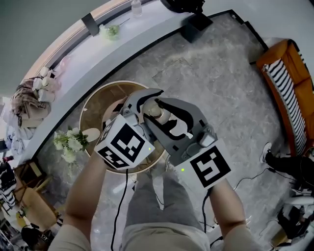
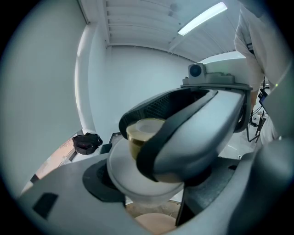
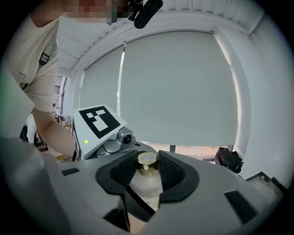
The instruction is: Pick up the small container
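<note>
The small container (image 1: 156,111) is a frosted white bottle with a gold cap, held above the round wooden table (image 1: 96,106). My left gripper (image 1: 141,104) is shut on its body, which shows as a pale round form (image 2: 138,176) between the grey fingers. My right gripper (image 1: 165,116) comes in from the right and is shut on the top. In the right gripper view its black pads (image 3: 124,170) press the gold cap (image 3: 148,161) from both sides, with the bottle body (image 3: 146,190) below. In the left gripper view that gripper's jaw hides much of the cap (image 2: 143,130).
White flowers (image 1: 71,140) lie at the table's left edge. A curved white counter (image 1: 103,49) runs behind, carrying a bottle (image 1: 136,7) and a black bag (image 1: 184,5). An orange seat with a striped cushion (image 1: 284,78) stands at the right. Cables trail on the grey floor (image 1: 216,73).
</note>
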Demonstrator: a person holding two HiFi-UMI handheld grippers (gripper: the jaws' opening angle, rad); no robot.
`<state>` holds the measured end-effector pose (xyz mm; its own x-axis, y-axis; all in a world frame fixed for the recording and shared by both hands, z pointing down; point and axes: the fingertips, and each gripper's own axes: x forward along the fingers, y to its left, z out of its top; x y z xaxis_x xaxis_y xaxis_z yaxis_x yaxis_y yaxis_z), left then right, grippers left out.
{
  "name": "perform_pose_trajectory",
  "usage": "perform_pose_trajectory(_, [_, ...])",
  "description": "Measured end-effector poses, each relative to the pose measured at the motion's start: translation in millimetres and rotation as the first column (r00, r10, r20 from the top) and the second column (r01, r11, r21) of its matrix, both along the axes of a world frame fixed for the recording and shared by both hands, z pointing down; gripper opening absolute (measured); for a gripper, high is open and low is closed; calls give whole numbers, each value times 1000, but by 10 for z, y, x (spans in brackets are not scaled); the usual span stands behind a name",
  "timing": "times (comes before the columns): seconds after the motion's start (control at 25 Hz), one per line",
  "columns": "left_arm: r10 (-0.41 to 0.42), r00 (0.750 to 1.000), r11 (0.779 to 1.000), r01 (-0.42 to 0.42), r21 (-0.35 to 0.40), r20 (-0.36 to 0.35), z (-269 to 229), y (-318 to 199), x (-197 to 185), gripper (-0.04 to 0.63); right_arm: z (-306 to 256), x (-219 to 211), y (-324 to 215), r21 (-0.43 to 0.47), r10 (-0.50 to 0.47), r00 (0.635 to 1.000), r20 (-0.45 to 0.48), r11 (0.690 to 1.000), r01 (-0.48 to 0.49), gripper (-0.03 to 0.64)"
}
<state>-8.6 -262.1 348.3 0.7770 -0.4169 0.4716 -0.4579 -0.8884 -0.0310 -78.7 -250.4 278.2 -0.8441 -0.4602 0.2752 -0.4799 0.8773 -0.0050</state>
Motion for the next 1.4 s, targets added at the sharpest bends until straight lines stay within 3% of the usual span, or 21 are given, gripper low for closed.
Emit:
perform_pose_trajectory(0.8, [-51, 998, 993, 45, 109, 46, -2203, 706, 58, 344, -2238, 95, 823, 134, -66, 995, 72, 989, 56, 140])
perform_pose_trajectory(1.04, [-86, 995, 985, 76, 157, 54, -2531, 969, 64, 344, -2551, 133, 1132, 164, -93, 990, 107, 984, 75, 140])
perform_pose_trajectory(1.4, [-120, 991, 982, 109, 157, 66, -2655, 1461, 86, 344, -2660, 190, 1646, 163, -124, 984, 126, 981, 103, 140])
